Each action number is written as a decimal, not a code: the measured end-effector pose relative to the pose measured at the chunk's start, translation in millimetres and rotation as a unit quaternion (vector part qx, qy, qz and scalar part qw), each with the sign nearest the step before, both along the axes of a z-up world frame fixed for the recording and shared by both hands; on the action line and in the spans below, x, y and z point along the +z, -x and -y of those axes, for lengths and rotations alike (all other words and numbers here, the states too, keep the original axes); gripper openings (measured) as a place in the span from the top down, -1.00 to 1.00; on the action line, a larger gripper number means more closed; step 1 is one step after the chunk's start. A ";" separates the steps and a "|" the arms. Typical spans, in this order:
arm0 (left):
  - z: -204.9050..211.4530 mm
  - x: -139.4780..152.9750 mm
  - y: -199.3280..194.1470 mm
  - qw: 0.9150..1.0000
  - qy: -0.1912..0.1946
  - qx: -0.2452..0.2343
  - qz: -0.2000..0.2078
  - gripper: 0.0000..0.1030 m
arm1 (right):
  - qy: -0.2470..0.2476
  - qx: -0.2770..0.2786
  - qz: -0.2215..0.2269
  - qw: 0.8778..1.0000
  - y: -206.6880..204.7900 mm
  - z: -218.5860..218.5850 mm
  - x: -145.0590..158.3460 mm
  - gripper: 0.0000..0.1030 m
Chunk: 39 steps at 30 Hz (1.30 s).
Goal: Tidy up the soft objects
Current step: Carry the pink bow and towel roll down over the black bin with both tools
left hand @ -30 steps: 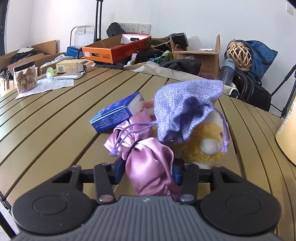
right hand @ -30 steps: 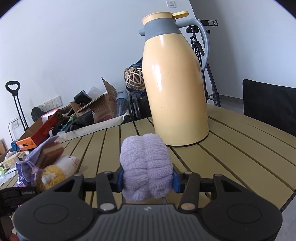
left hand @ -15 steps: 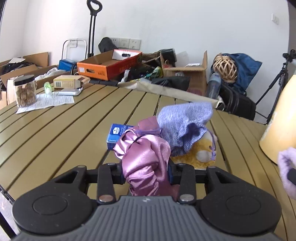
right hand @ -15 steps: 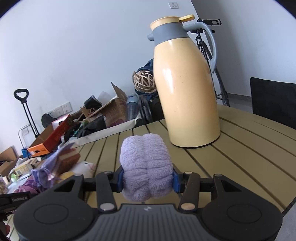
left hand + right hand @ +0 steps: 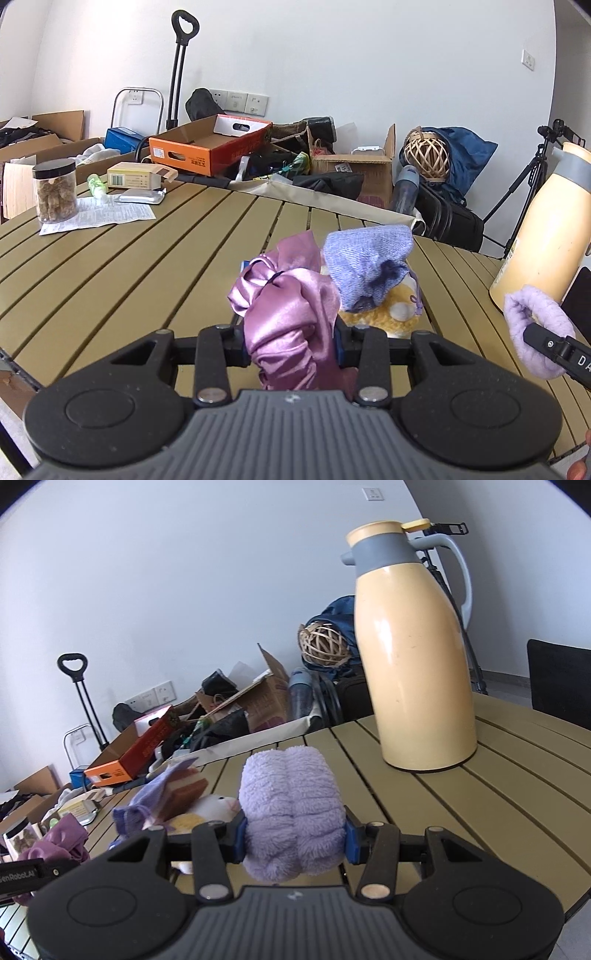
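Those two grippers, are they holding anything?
Left gripper pinches a pink satin scrunchie across its bunched lower fabric; right gripper squeezes a lilac fluffy headband by its sides.

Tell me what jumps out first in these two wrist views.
Each gripper grips something soft: the left gripper is shut on a shiny pink satin scrunchie, the right gripper on a fluffy lavender scrunchie. On the slatted table, a yellow plush toy lies under a purple drawstring pouch, and a tall yellow thermos jug stands at the right.

On the slatted table (image 5: 155,258), a cloth pouch (image 5: 365,258) lies on top of a plush toy (image 5: 384,314). A thermos jug (image 5: 413,657) stands upright to their right. A jar (image 5: 54,192) stands on a paper sheet (image 5: 110,218) at far left.
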<state>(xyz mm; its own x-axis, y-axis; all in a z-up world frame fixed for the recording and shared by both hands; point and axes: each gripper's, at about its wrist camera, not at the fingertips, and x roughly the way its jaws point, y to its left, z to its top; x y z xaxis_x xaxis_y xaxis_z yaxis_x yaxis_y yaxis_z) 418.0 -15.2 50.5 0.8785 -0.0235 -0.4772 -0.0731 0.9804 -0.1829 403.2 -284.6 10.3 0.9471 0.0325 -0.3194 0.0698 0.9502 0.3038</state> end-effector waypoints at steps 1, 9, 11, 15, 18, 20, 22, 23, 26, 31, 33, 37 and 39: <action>-2.2 0.9 2.7 1.000 -0.001 0.000 0.001 0.27 | 0.002 0.003 0.001 1.000 1.3 -2.3 0.6 0.10; -21.8 8.6 30.2 1.000 0.012 -0.001 0.025 0.27 | 0.018 0.027 0.009 0.999 19.3 -23.0 2.9 0.10; -22.5 9.6 37.6 1.000 0.010 -0.001 0.030 0.27 | 0.025 0.036 0.010 0.999 26.1 -29.5 3.2 0.10; -23.1 11.0 52.2 0.999 0.010 -0.007 0.039 0.27 | 0.032 0.049 0.014 0.998 43.4 -38.6 3.2 0.10; -21.3 8.7 63.3 0.999 -0.001 -0.005 0.047 0.27 | 0.037 0.059 0.017 0.997 58.7 -44.6 0.5 0.10; -22.1 5.4 71.0 0.999 -0.004 -0.004 0.046 0.27 | 0.041 0.062 0.018 0.997 69.3 -48.6 -1.6 0.09; -24.0 0.6 79.3 0.999 -0.001 -0.005 0.042 0.27 | 0.041 0.066 0.017 0.997 80.9 -50.8 -4.0 0.10; -24.8 -1.9 83.5 0.999 0.000 -0.005 0.040 0.27 | 0.041 0.068 0.017 0.997 86.5 -51.6 -5.1 0.10; -26.2 -9.3 97.0 0.999 0.000 -0.005 0.033 0.27 | 0.043 0.073 0.017 0.996 103.8 -53.8 -8.6 0.10; -27.1 -17.7 117.7 1.000 -0.005 -0.003 0.026 0.27 | 0.055 0.083 0.020 0.995 131.2 -60.4 -13.4 0.10; -28.5 -21.4 125.6 1.000 -0.002 -0.005 0.021 0.27 | 0.056 0.086 0.020 0.994 141.8 -61.6 -15.1 0.10; -26.7 -31.1 141.6 1.000 -0.005 -0.010 0.009 0.27 | 0.060 0.097 0.020 0.993 160.5 -66.1 -19.7 0.10; -24.7 -35.7 147.6 1.000 -0.007 -0.013 0.003 0.27 | 0.070 0.104 0.018 0.992 169.1 -70.4 -23.0 0.10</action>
<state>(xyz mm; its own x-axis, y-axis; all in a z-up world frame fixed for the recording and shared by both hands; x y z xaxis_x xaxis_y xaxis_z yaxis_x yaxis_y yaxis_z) 270.3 9.5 14.8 0.8803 -0.0395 -0.4728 -0.0466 0.9845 -0.1690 234.1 -214.2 -12.7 0.9354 0.1861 -0.3005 -0.1404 0.9758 0.1675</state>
